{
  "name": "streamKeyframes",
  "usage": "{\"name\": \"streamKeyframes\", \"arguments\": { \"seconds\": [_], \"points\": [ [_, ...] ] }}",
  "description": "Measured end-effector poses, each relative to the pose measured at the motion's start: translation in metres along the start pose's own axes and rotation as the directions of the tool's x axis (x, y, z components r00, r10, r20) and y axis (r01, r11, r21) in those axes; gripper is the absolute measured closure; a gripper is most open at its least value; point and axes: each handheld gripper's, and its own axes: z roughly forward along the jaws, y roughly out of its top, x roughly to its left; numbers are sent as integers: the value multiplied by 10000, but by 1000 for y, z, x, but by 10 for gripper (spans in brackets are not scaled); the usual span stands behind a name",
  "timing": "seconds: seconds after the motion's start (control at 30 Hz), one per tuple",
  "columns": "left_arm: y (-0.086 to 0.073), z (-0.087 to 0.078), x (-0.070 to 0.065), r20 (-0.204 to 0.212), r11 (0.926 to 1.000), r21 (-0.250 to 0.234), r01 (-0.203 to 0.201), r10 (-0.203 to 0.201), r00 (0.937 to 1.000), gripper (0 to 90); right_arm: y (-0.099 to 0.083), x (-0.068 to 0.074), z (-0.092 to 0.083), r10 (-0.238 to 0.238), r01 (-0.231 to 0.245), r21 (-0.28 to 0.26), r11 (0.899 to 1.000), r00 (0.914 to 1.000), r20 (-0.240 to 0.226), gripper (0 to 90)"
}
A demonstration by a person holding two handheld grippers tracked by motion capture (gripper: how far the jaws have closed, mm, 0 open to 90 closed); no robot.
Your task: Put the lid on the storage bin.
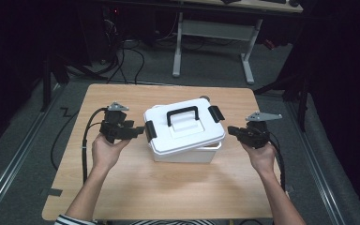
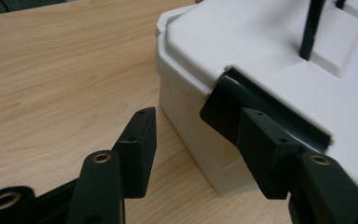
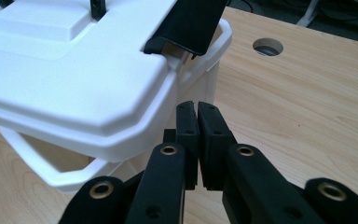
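High view: one white plastic lidded box (image 1: 183, 133) with one black carry handle (image 1: 183, 114) and two black side latches sits on the wooden tabletop (image 1: 168, 187) between two grippers. Left gripper (image 1: 138, 130) — jaws spread, one pad (image 2: 265, 149) against the near latch (image 2: 223, 105). Right gripper (image 3: 197, 122) — jaws pressed together, empty, just beside the lid's edge.

Two bare forearms reach up from the 6 o'clock edge of the high view. The left hand (image 1: 104, 151) cradles the left gripper (image 1: 138, 131), jaws apart and pointing toward 3 o'clock. The right hand (image 1: 261, 157) holds the right gripper (image 1: 230, 130), jaws pressed together and pointing toward 9 o'clock.
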Motion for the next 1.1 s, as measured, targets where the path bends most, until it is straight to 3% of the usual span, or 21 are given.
{"name": "streamKeyframes", "arguments": {
  "seconds": [0.17,0.33,0.7,1.1],
  "points": [
    [3,6,11,-207,9976,-326,617,-624,9978,540,0,0,6,-34,34,193,9998,10000,31,889],
    [8,16,18,-349,9959,-114,902,-905,9953,595,1,-2,10,14,-12,250,9997,10000,-90,900],
    [15,27,14,-281,9970,293,719,-711,9971,801,12,2,15,-267,270,478,9985,9996,-84,900],
    [18,32,15,-17,9973,432,590,-589,9983,883,12,2,18,-390,398,692,9968,9992,-133,900]
  ]
}}
